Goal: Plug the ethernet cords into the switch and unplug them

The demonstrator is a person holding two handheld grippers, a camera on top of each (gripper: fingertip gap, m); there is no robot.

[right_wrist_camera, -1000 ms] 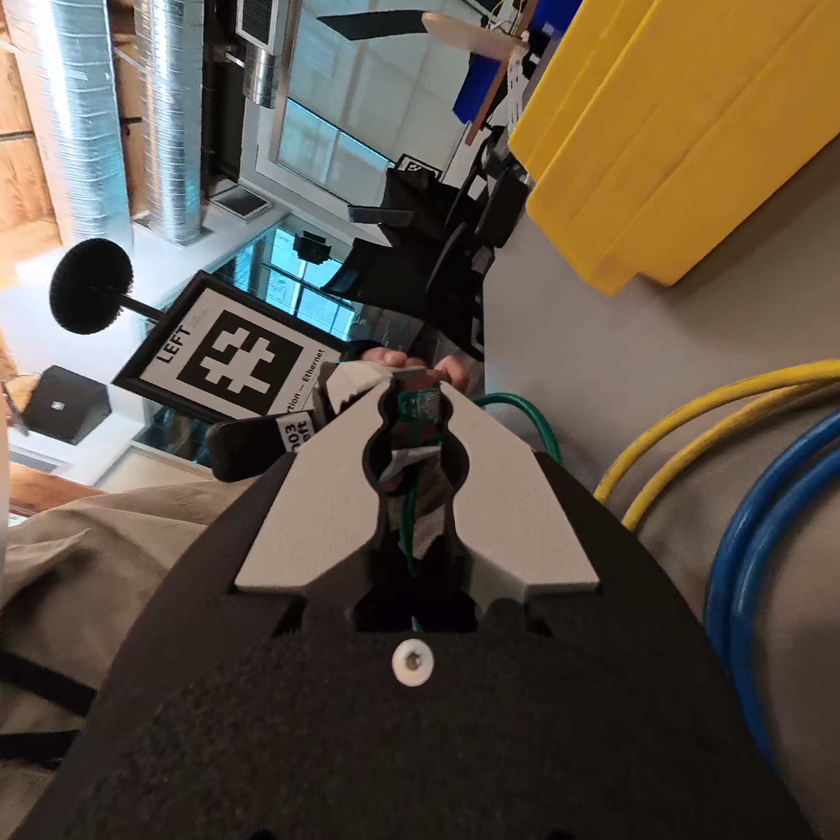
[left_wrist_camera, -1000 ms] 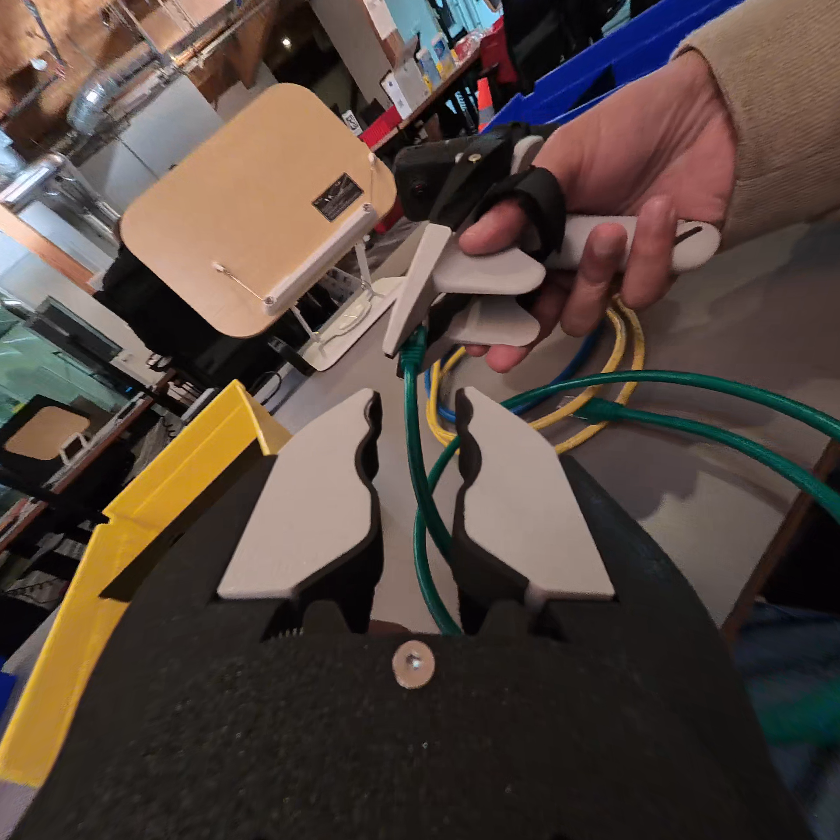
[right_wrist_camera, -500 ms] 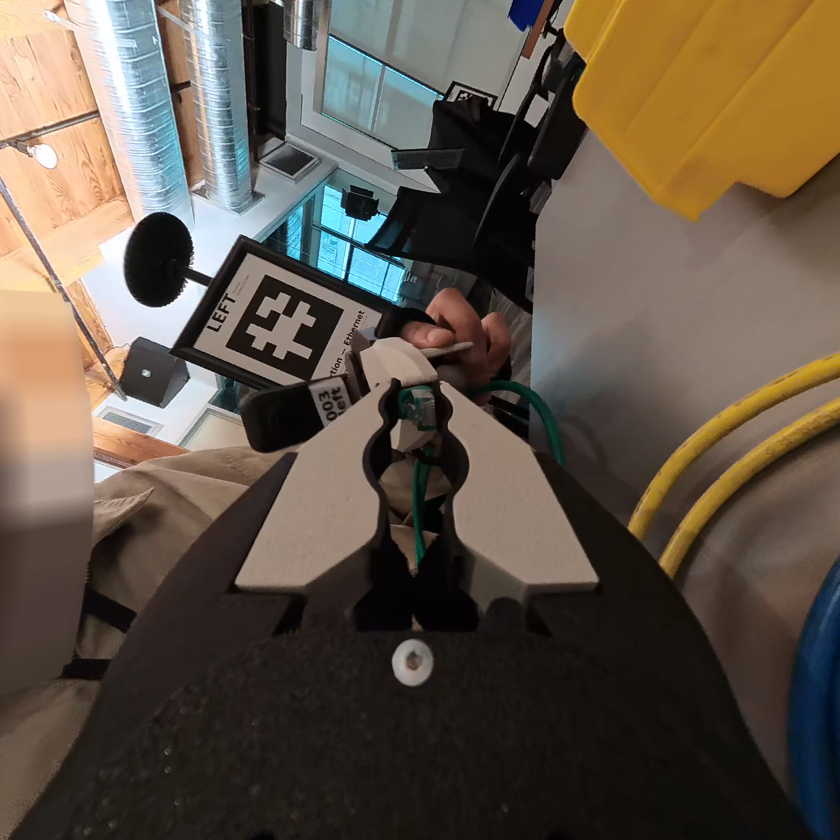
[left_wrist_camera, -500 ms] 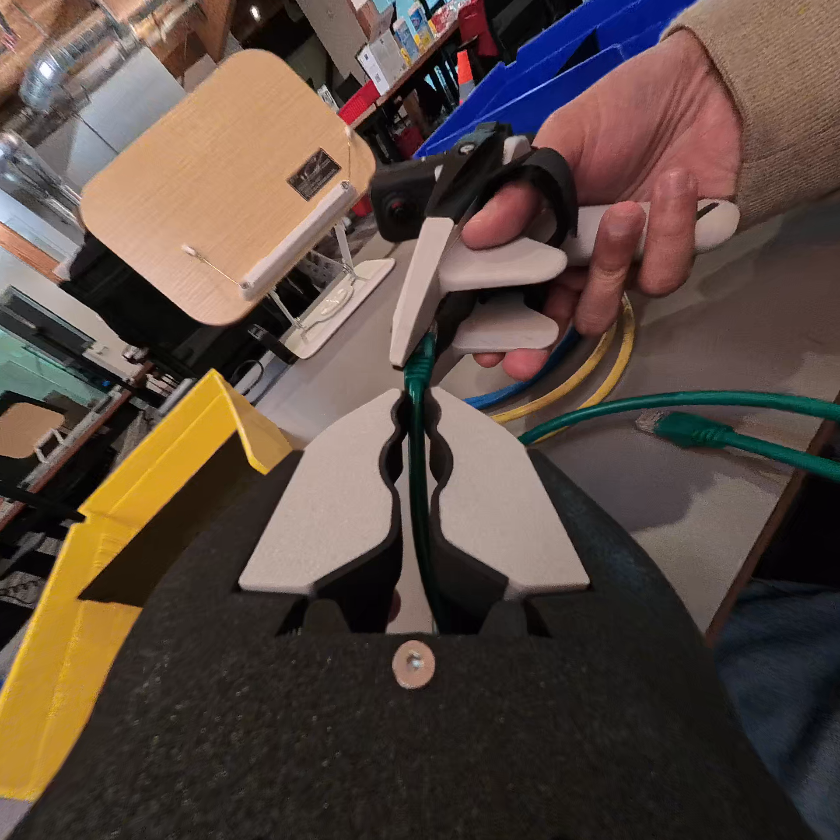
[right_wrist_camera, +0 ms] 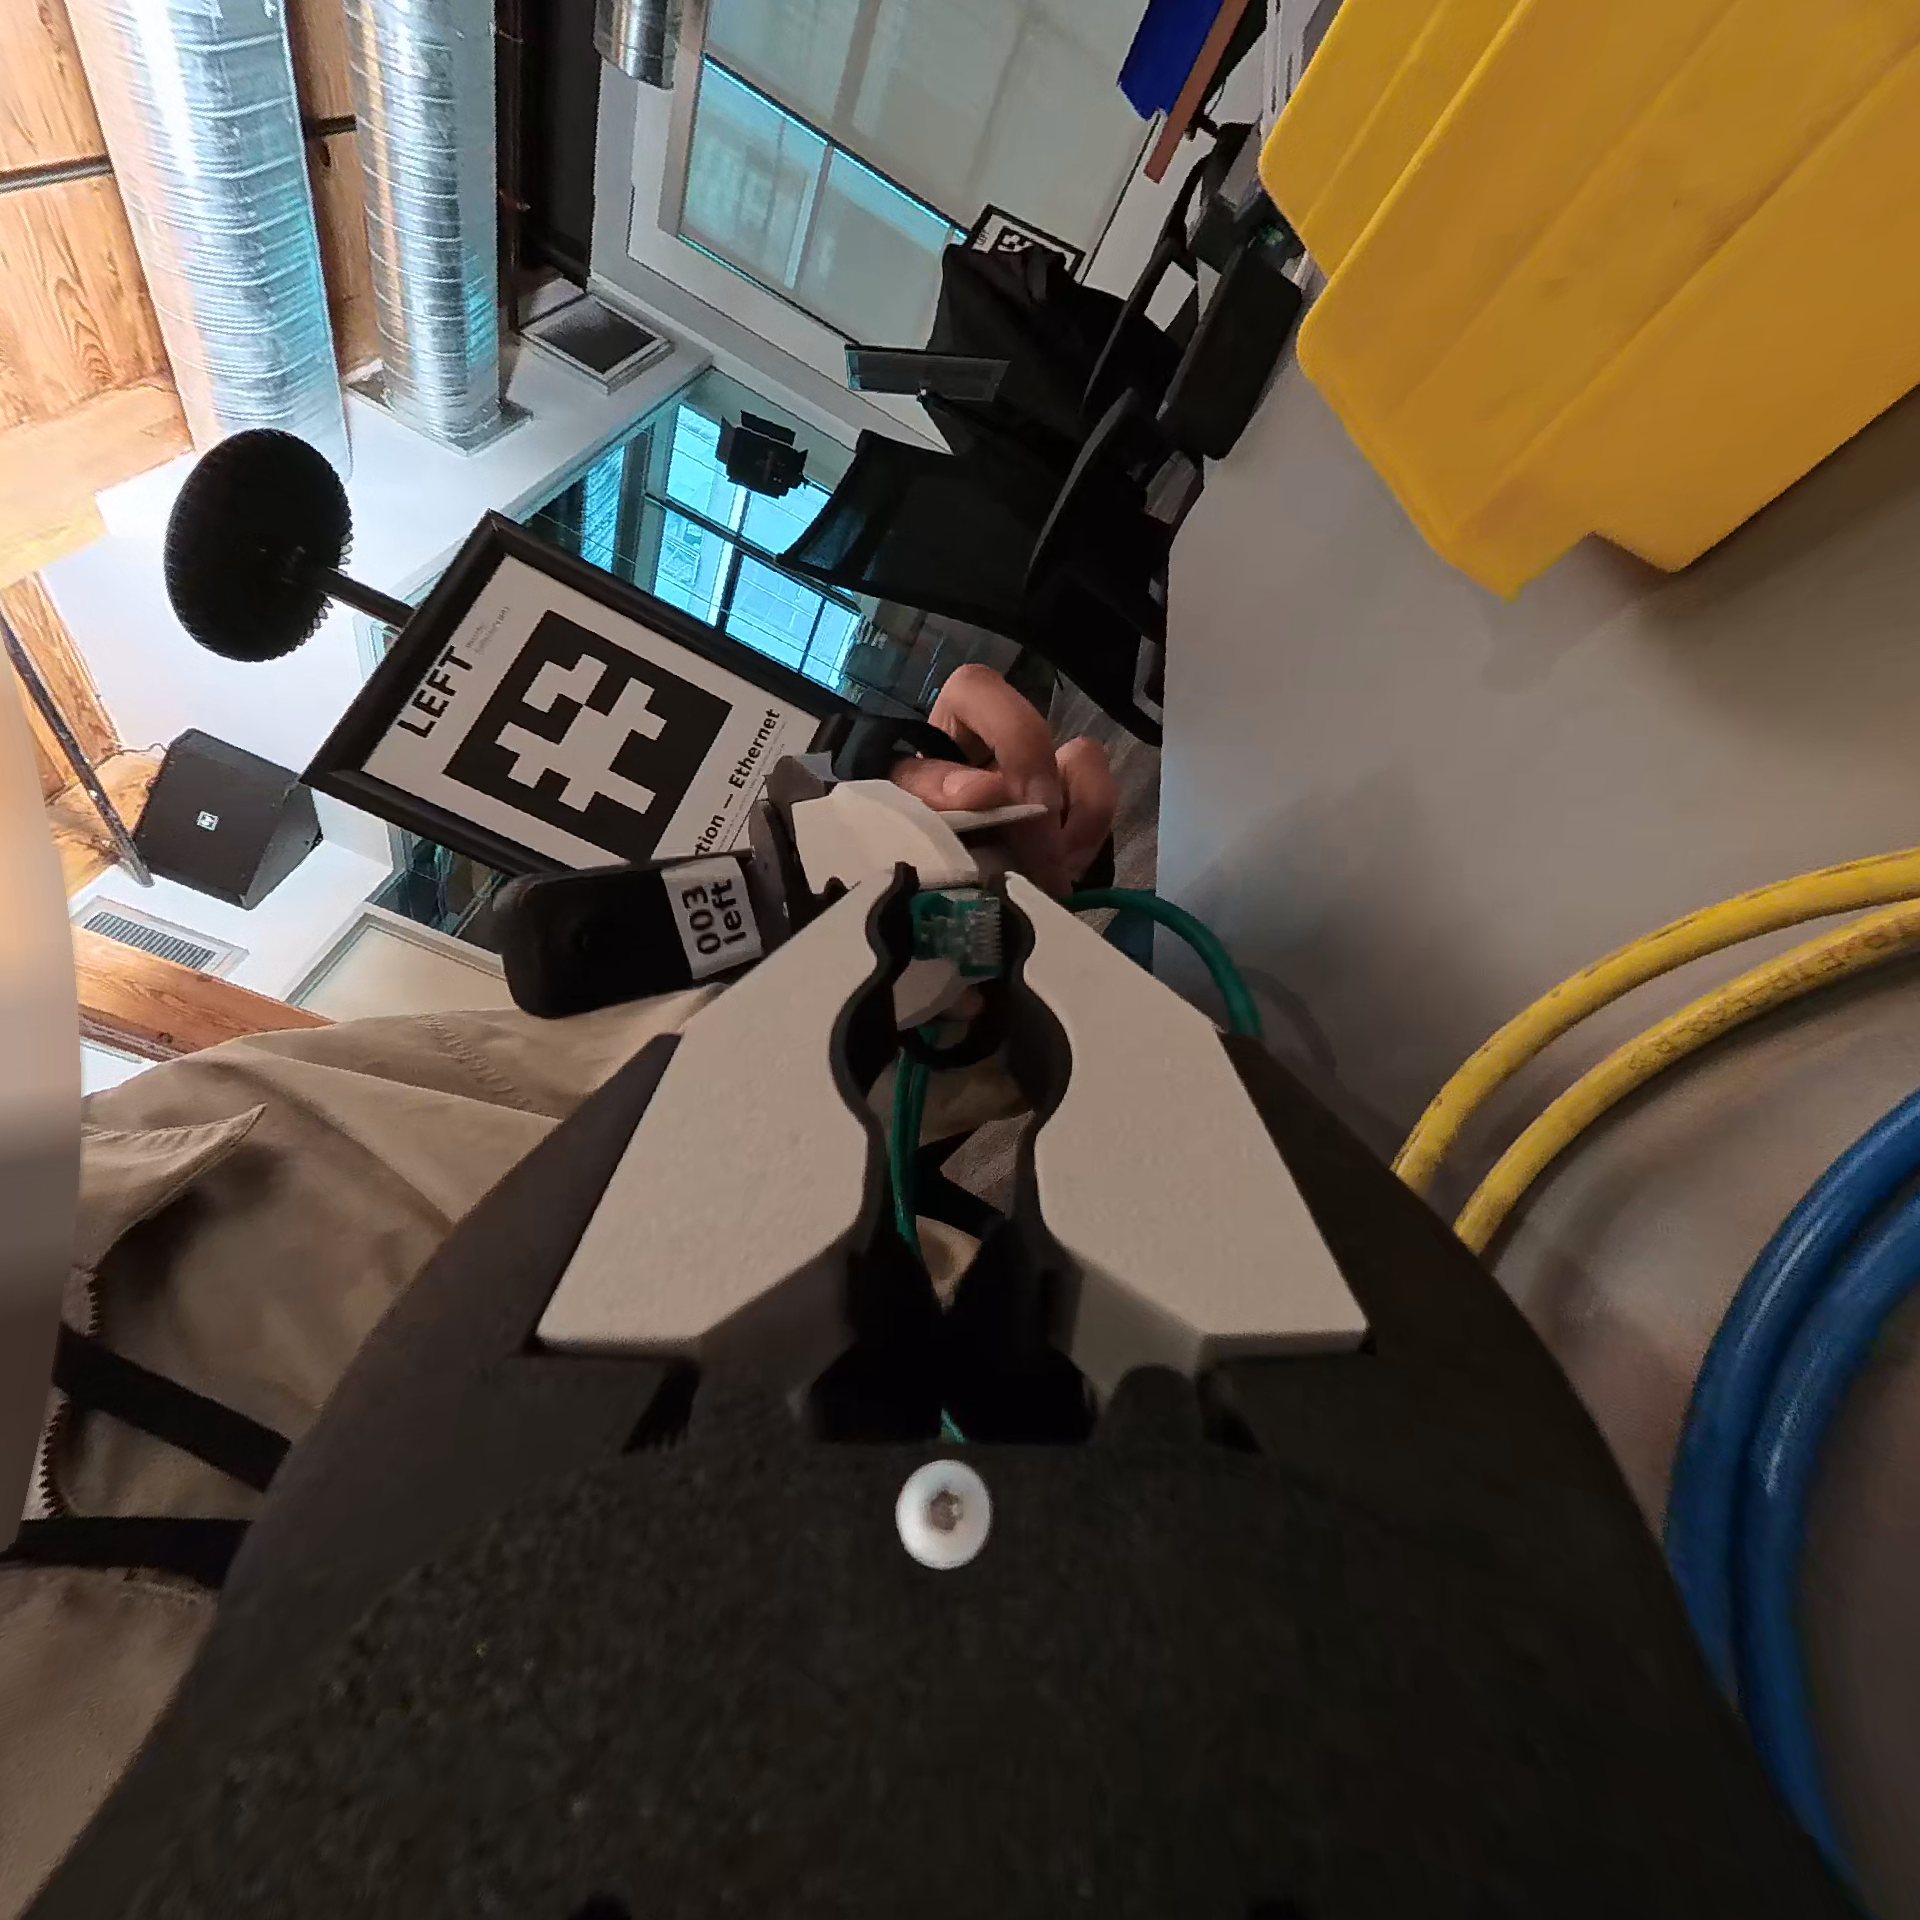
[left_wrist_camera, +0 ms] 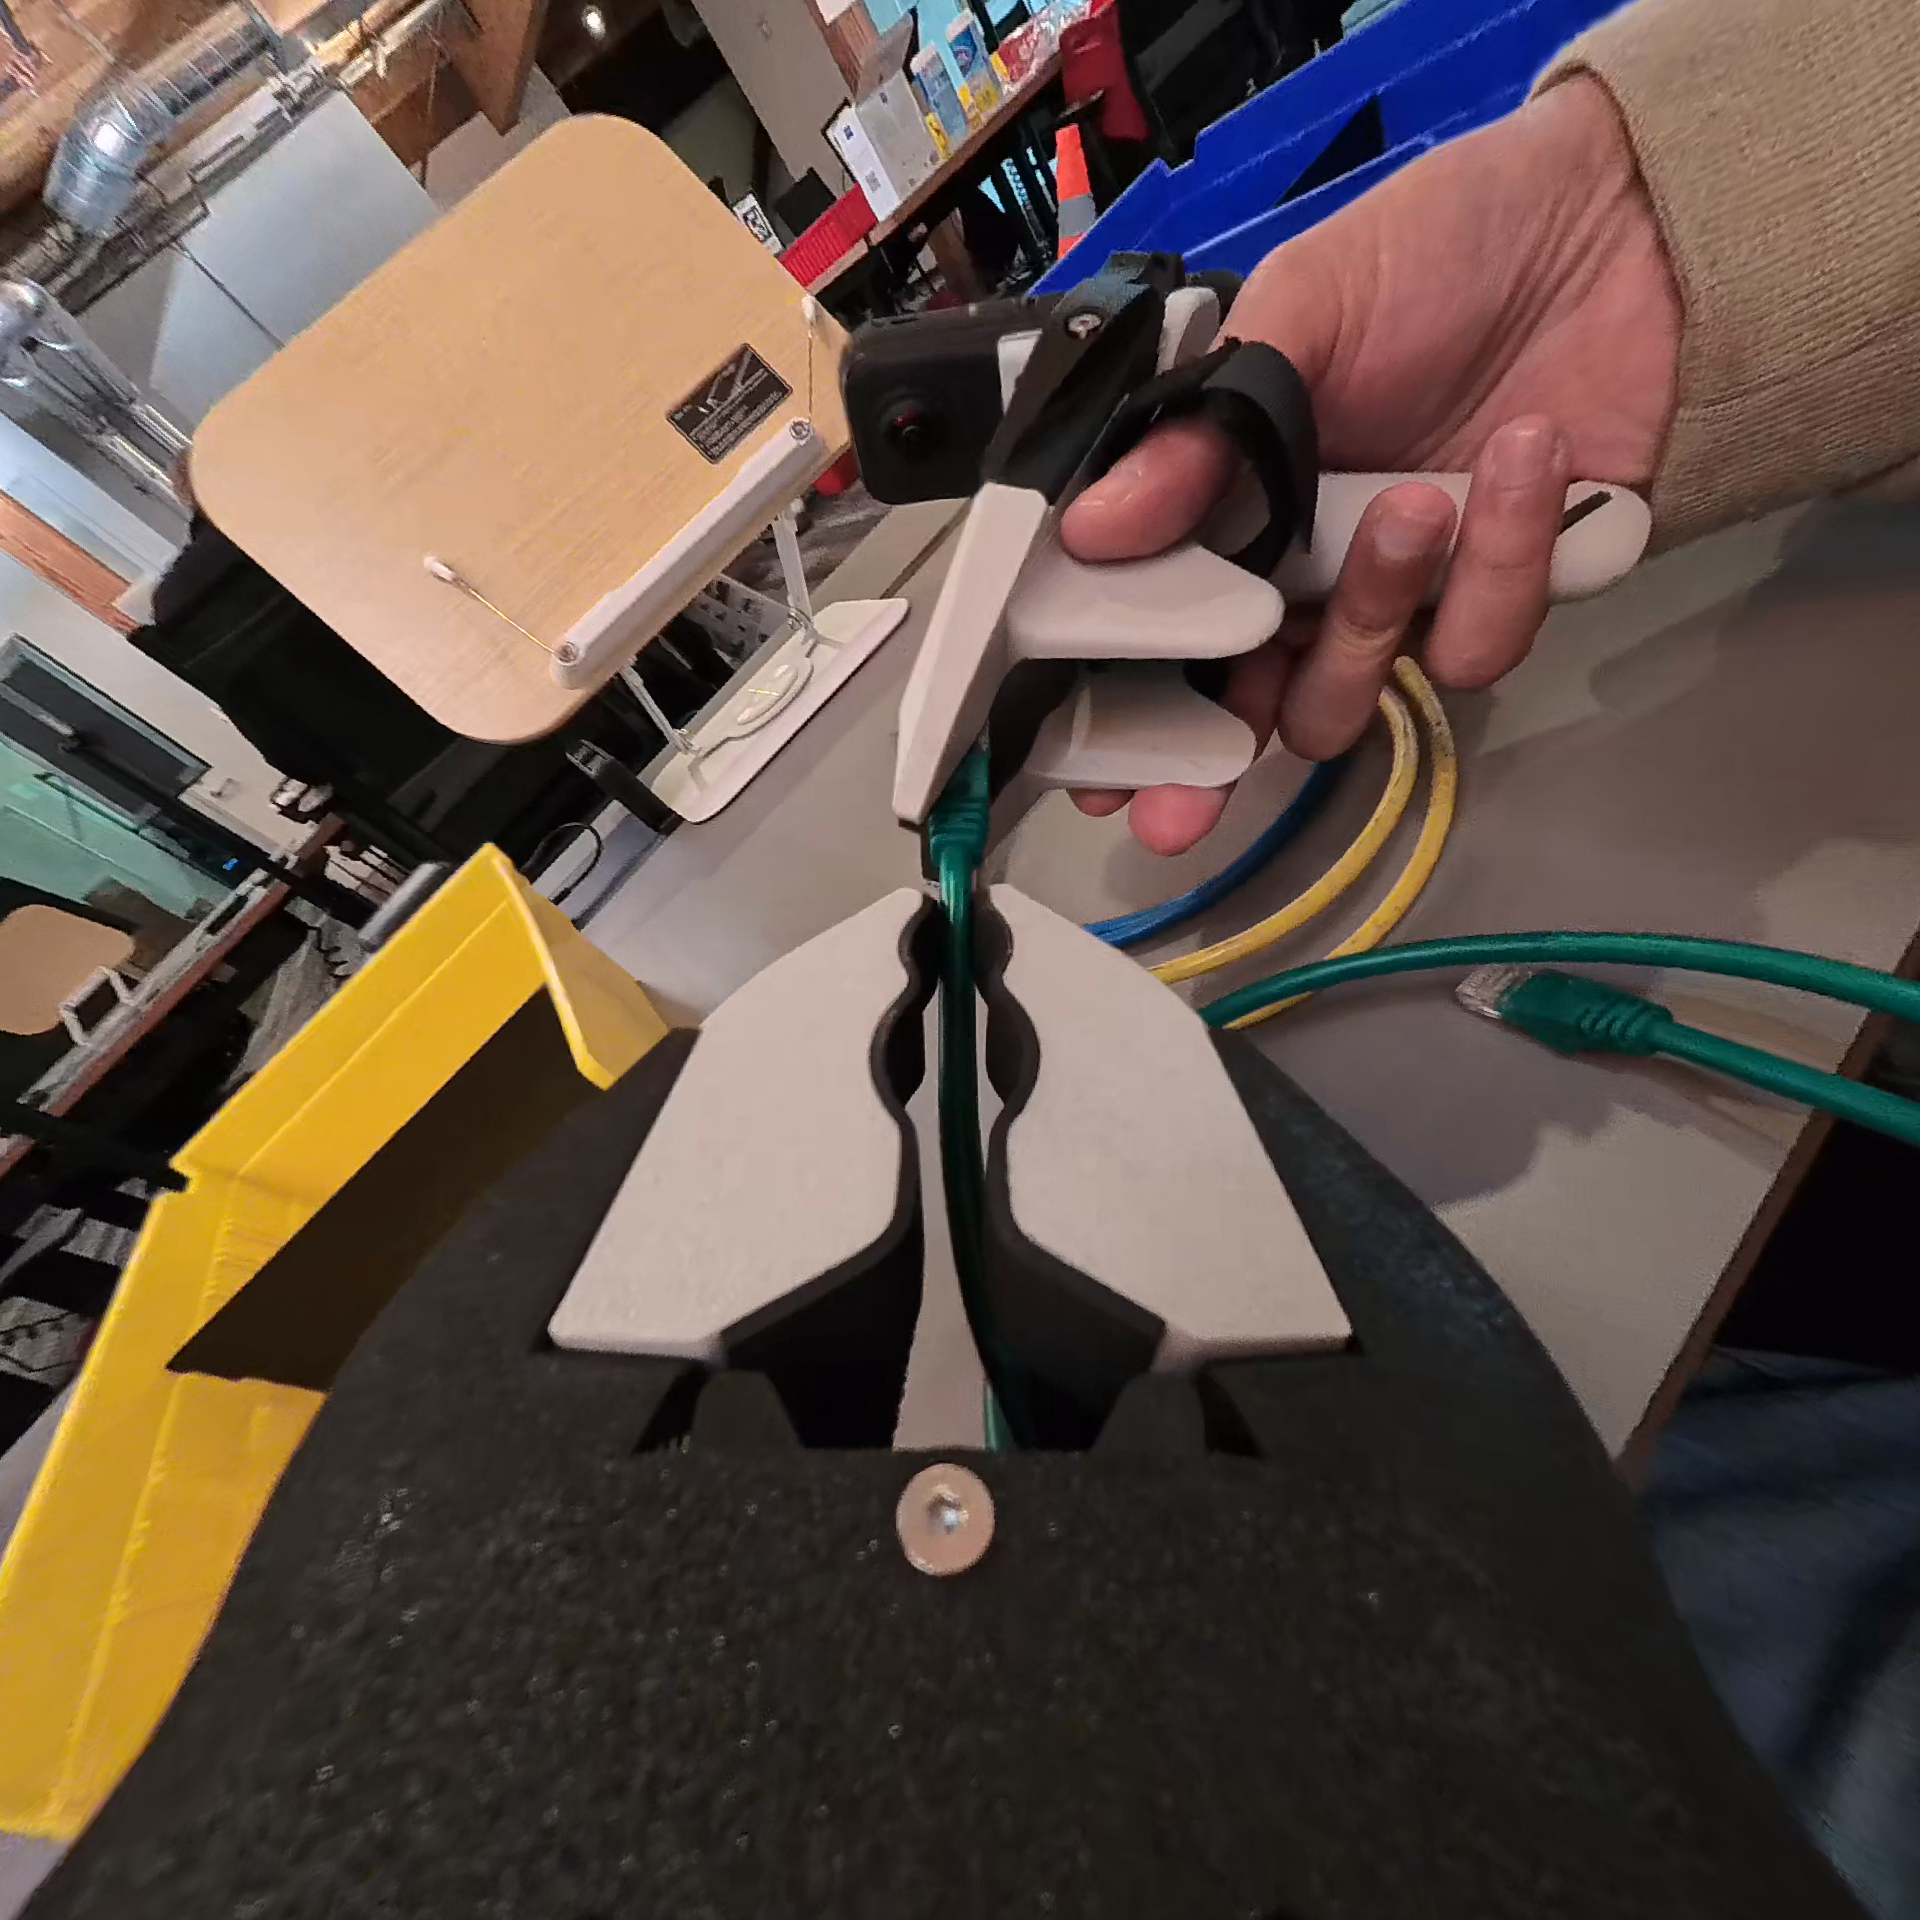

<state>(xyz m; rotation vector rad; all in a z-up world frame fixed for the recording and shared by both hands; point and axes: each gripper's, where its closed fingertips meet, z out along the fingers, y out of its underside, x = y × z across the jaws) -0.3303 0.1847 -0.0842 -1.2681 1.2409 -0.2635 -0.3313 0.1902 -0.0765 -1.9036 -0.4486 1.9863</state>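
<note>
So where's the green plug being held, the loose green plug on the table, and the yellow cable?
held plug (right_wrist_camera: 958,928), right wrist view, its clear contact end between the tong tips
loose plug (left_wrist_camera: 1548,1013), left wrist view, its green boot
yellow cable (left_wrist_camera: 1429,821), left wrist view, outer bend of the loop

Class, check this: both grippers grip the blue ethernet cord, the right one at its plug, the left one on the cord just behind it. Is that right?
One thing is wrong: the cord is green, not blue. The left wrist view shows the left gripper shut on the green cord, the right gripper at its plug. The blue cord lies on the table.
</note>
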